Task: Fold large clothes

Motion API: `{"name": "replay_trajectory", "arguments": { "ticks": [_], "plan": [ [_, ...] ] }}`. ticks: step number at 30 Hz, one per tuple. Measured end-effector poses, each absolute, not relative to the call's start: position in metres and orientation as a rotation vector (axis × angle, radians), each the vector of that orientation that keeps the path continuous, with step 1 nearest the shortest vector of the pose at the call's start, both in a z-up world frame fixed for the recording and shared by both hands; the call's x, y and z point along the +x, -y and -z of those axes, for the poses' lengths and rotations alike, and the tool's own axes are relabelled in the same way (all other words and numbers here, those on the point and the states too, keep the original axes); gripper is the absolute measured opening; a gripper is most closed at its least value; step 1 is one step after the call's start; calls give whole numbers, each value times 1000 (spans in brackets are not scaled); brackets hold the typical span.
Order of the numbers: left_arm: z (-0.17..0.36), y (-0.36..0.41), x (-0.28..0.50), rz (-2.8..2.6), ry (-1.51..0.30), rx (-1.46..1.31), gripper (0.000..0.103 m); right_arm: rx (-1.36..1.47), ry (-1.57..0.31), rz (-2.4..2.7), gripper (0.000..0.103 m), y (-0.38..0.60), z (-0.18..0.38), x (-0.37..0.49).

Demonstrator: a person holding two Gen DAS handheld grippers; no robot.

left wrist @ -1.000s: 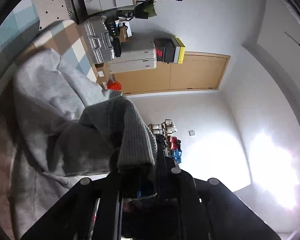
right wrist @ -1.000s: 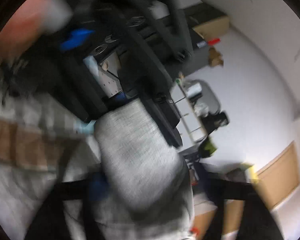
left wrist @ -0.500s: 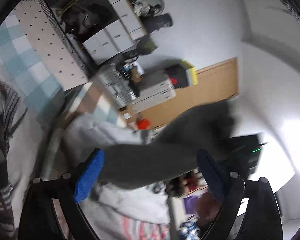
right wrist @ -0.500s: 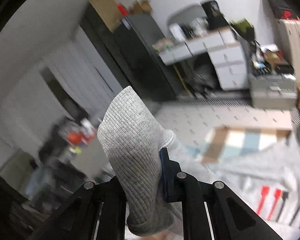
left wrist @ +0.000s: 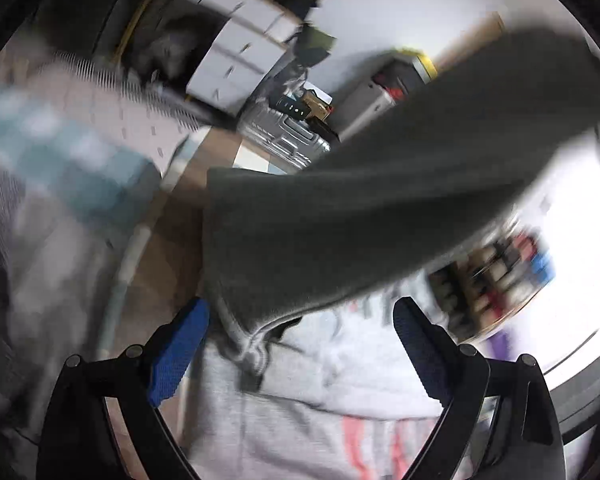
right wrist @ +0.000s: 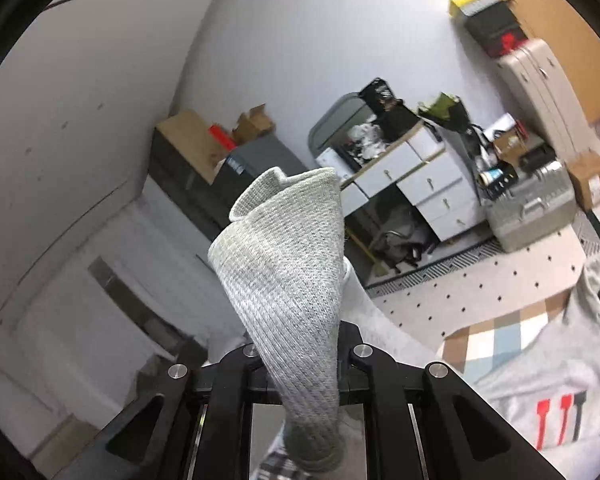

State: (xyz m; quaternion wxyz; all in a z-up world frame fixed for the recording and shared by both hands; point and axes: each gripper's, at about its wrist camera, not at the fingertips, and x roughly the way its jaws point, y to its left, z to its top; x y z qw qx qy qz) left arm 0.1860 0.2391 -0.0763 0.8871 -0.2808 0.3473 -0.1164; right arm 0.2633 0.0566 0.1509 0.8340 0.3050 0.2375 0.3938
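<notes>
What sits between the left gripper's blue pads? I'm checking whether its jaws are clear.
Left wrist view: nothing is pinched; the left gripper stands open, with the grey sweatshirt lying beyond the gap and its sleeve stretched above.

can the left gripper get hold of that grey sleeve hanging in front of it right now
Probably yes. The left gripper is open wide, and the grey sleeve stretches right across its view with its lower edge just above the blue pads. Nothing sits between them.
</notes>
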Motion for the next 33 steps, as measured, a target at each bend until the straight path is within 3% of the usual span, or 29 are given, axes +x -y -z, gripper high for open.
{"name": "replay_trajectory", "arguments": {
  "ticks": [6,13,15,16,23,33],
  "plan": [
    [77,-197,194,65,-725,-242,91,735,-584,-809,13,-53,-154,261],
    [81,-195,221,-8,-668,-206,87,839,-649,-768,13,-42,-137,262],
    [83,-187,223,12,-666,-151,35,857,-654,-754,13,-38,-137,261],
    [86,-184,226,13,-694,-124,3,856,-661,-757,13,-37,-138,260],
    [84,-199,201,24,-610,-131,1,854,-574,-724,13,0,-151,238],
    [75,-214,152,50,-555,-122,1,981,-565,-602,13,106,-102,224]
  ]
}}
